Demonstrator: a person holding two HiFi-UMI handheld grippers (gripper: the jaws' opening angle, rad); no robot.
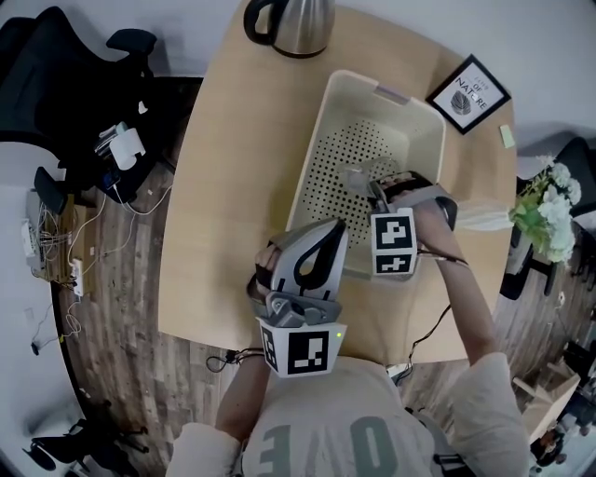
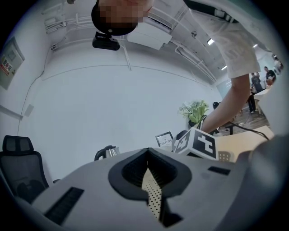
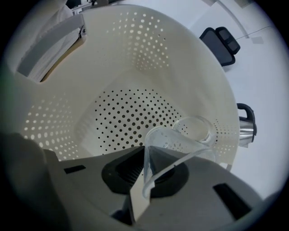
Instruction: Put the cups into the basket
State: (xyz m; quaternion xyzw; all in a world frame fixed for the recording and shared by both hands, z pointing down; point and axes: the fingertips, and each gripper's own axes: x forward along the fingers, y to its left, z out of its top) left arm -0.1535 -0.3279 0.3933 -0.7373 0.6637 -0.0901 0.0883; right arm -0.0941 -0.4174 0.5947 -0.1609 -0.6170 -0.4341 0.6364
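A cream perforated basket (image 1: 315, 154) stands on the round wooden table (image 1: 233, 186). My right gripper (image 1: 371, 189) reaches down into it, shut on the rim wall of a clear plastic cup (image 1: 358, 179). In the right gripper view the cup (image 3: 192, 135) lies tilted between the jaws of the right gripper (image 3: 145, 173), its base towards the basket's dotted floor (image 3: 122, 113), apparently just above it. My left gripper (image 1: 326, 233) hovers at the basket's near wall, pointing level. Its jaws stand together with nothing between them (image 2: 149, 178); only a thin slit shows the basket through it.
A steel kettle (image 1: 293, 23) stands at the table's far edge. A framed picture (image 1: 468, 95) and a flowering plant (image 1: 549, 210) sit at the right. An office chair (image 1: 56, 74) and cables lie on the floor to the left.
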